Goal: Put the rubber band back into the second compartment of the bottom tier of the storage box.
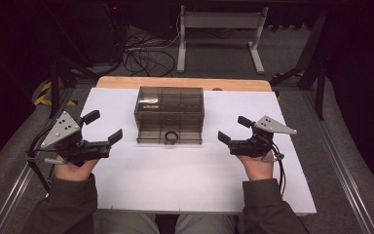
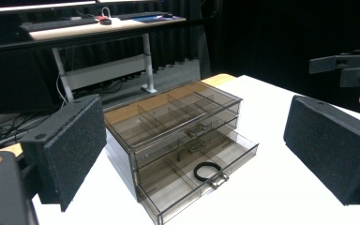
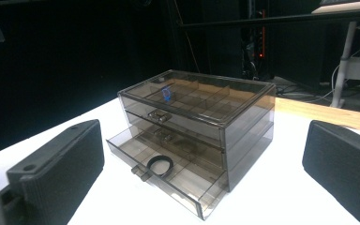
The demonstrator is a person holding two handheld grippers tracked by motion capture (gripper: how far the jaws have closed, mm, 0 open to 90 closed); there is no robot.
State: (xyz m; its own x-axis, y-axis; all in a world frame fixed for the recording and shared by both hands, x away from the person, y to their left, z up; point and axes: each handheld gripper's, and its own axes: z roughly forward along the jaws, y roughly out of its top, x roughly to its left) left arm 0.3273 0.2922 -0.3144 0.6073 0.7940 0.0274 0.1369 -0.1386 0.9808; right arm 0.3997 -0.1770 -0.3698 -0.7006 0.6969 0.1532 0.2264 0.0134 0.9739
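Left tongs (image 1: 102, 127), right tongs (image 1: 233, 129) flank drawer box (image 1: 169, 114), apart.

Dark curtains (image 2: 272, 37) enclose the room. A white-legged desk (image 1: 221, 19) stands on grey floor (image 1: 214, 61), cables (image 1: 146, 56) tangled beside it. Light falls on the white table (image 1: 185, 175).

Standing mid-table as the one obstacle: smoky drawer box (image 1: 169, 113), its bottom drawer (image 2: 201, 176) jutting toward the near edge. Leaving bare white table (image 1: 175, 180) open on either side and in front, with nothing lying between box and near edge.
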